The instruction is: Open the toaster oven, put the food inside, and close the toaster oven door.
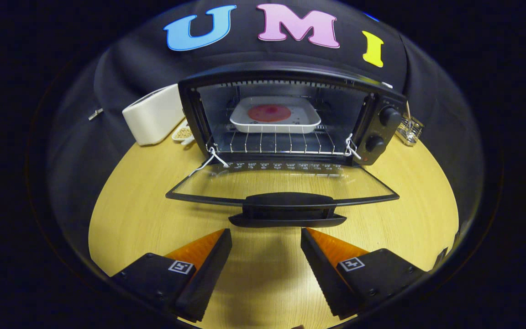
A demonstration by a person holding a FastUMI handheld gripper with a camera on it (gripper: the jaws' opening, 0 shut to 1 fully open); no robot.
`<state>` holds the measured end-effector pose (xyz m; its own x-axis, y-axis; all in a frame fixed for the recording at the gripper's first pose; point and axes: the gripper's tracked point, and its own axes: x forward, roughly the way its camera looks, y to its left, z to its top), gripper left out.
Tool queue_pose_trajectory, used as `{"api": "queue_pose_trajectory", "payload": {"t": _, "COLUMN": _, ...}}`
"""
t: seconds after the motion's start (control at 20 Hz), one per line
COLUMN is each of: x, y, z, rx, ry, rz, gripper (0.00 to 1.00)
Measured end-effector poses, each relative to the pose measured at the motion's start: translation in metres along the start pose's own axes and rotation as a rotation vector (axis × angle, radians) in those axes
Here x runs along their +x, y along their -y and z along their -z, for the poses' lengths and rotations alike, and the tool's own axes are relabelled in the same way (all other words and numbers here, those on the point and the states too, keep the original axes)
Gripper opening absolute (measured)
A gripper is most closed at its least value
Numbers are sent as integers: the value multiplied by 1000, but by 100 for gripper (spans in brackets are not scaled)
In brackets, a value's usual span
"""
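Gripper view: the gripper (266, 237) is seen at the bottom centre of the frame, its fingers (208, 260) spread wide with nothing held between them, over the bare wooden desk (126, 214). Just ahead of the fingertips, in the lower middle, the door handle (287, 209) is found, attached to the glass door (281, 183), which is folded fully down and lies flat above the desk. Beyond it, in the centre, the toaster oven (290, 119) stands open, and the food (270, 113), a reddish round, is seen in a white tray (276, 119) set on the wire rack (272, 142) inside. Two knobs (388, 116) are carried on the oven's right panel. At the upper left a white appliance (153, 114) is placed beside a small dish of pale grains (183, 133); at the upper right a small clear item (409, 129) cannot be made out.

Closing is judged to be what remains. The handle is best approached from below and lifted in an arc about the hinge, kept centred so the door is not twisted, and pushed until it is seated.

No brand or readable writing is made out on the oven; only square markers are borne on the fingers.
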<state>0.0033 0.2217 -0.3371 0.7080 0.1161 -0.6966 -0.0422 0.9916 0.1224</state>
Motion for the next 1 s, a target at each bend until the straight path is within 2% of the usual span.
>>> {"api": "queue_pose_trajectory", "payload": {"t": 0.2, "x": -16, "y": -5, "z": -21, "rx": -41, "ry": 85, "rz": -19, "gripper": 99}}
{"api": "queue_pose_trajectory", "payload": {"t": 0.35, "x": -23, "y": -8, "z": -54, "rx": -67, "ry": 148, "rz": -31, "gripper": 99}}
{"api": "queue_pose_trajectory", "payload": {"t": 0.5, "x": -27, "y": -9, "z": -79, "rx": -68, "ry": 191, "rz": -33, "gripper": 99}}
{"api": "queue_pose_trajectory", "payload": {"t": 0.55, "x": -38, "y": -10, "z": -74, "rx": -63, "ry": 208, "rz": -30, "gripper": 99}}
{"api": "queue_pose_trajectory", "payload": {"t": 0.7, "x": -48, "y": -5, "z": -105, "rx": -67, "ry": 271, "rz": -41, "gripper": 99}}
{"api": "queue_pose_trajectory", "payload": {"t": 1.0, "x": -96, "y": 6, "z": -121, "rx": -116, "ry": 376, "rz": -81, "gripper": 99}}
